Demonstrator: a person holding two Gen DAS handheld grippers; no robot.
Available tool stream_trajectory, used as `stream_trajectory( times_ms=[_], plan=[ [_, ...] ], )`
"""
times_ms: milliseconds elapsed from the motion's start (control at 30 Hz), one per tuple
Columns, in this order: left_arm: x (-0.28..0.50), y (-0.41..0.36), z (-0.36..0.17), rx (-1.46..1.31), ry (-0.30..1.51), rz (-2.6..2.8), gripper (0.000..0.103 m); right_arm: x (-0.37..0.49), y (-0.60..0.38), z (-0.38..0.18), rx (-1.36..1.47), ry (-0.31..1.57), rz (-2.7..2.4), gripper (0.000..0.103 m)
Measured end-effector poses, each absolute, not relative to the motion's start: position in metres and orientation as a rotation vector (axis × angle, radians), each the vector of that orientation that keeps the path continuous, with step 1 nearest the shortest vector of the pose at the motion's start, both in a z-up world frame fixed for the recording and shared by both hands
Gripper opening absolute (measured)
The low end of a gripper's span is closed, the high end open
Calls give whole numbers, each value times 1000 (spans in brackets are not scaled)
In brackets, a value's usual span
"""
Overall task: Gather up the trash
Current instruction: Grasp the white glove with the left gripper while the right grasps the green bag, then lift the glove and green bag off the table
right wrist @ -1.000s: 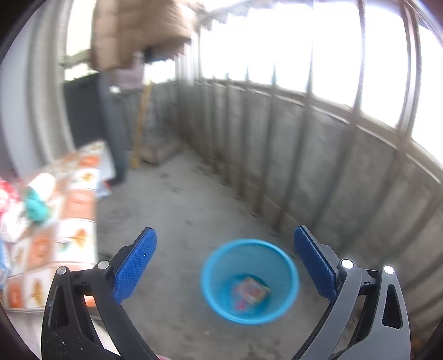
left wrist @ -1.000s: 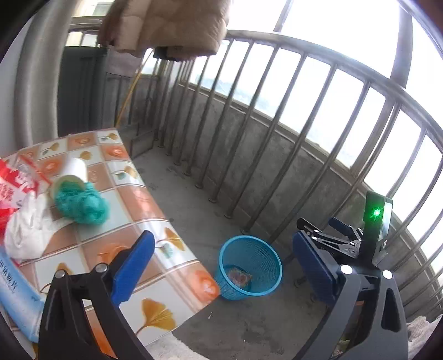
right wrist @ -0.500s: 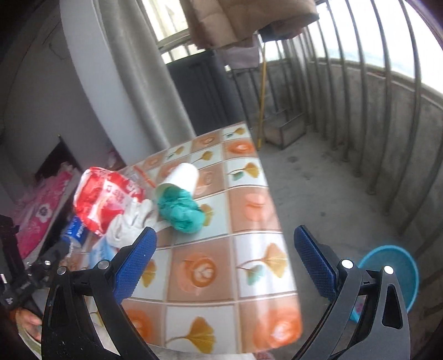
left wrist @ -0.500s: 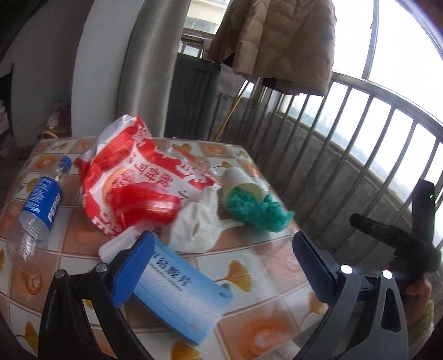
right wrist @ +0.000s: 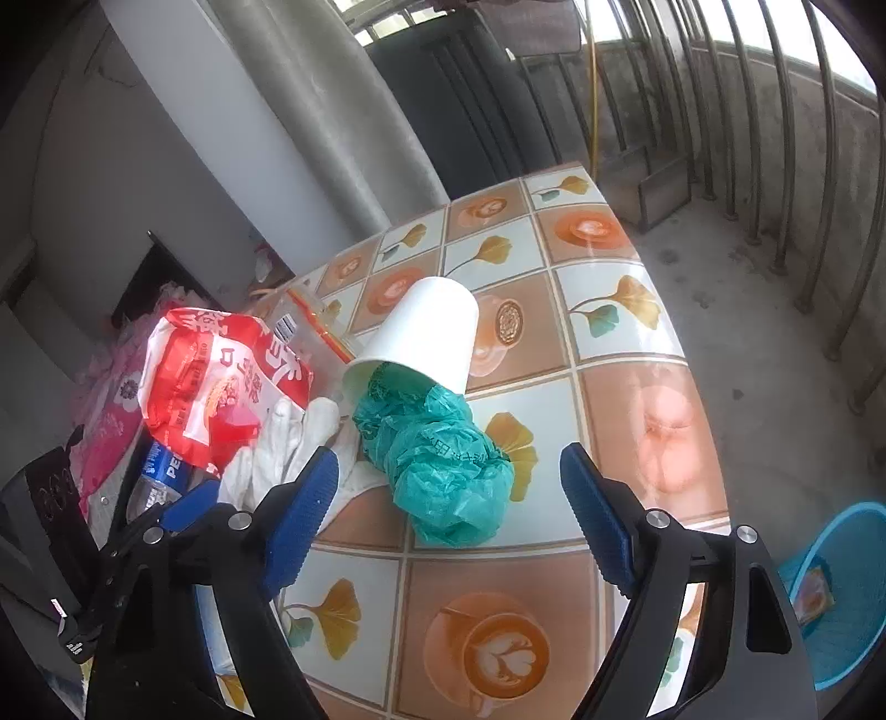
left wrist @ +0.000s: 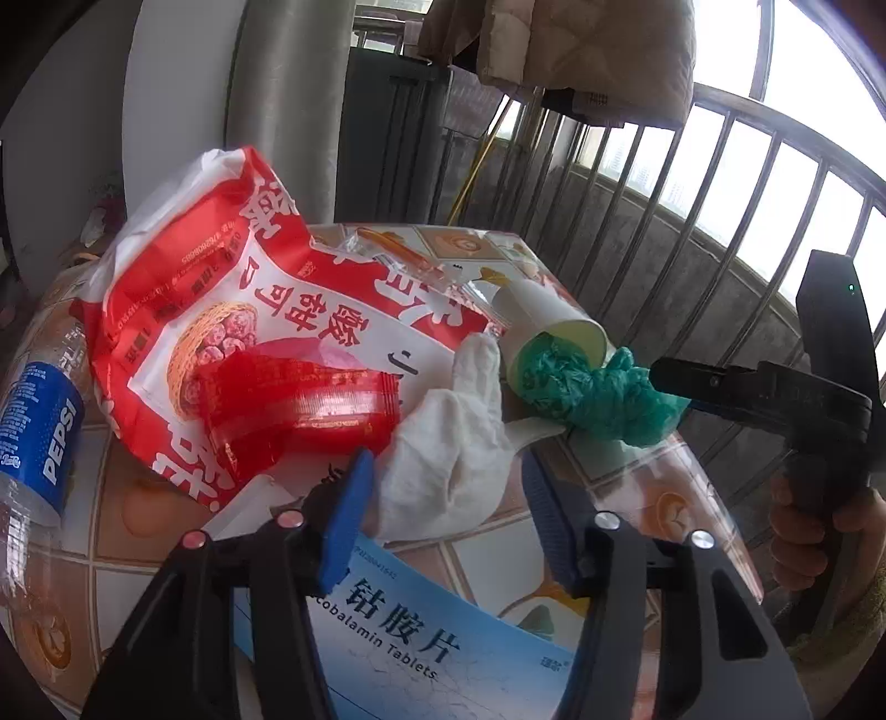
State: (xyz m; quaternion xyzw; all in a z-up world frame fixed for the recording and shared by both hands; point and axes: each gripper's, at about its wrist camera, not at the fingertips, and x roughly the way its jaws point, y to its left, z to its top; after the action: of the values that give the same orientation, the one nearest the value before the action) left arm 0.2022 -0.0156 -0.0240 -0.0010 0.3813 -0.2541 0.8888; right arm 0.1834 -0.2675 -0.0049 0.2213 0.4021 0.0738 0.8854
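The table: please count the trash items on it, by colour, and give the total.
Red: 2, snack bag, red cup
White: 2, paper cup, glove
Green: 1, plastic bag
Blue: 2, Pepsi bottle, tablet box
Total: 7

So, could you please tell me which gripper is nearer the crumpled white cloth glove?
Left. The left gripper straddles the white cloth glove, jaws closing; the right gripper flanks the green bag beside it.

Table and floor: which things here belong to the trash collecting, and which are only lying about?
Job: white cloth, green plastic bag, paper cup, red snack bag, Pepsi bottle, blue bin.

Lying about: hanging coat, railing.
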Motion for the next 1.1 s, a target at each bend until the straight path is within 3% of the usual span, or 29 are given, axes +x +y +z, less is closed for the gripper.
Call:
stream_trajectory(
  times_ms=[167, 333, 467, 1100],
  plan=[
    [210, -21, -32, 20, 807, -520, 38, 194, -265, -16, 463, 874, 176, 67],
    [213, -20, -33, 0, 808, -530, 20, 196, -263, -22, 475, 893, 200, 46],
    [207, -18, -30, -5, 788, -545, 9, 192, -263, -19, 472, 886, 207, 41],
    [181, -16, 13, -112, 634, -651, 5, 158, -274, 10, 491, 807, 209, 37]
  ],
)
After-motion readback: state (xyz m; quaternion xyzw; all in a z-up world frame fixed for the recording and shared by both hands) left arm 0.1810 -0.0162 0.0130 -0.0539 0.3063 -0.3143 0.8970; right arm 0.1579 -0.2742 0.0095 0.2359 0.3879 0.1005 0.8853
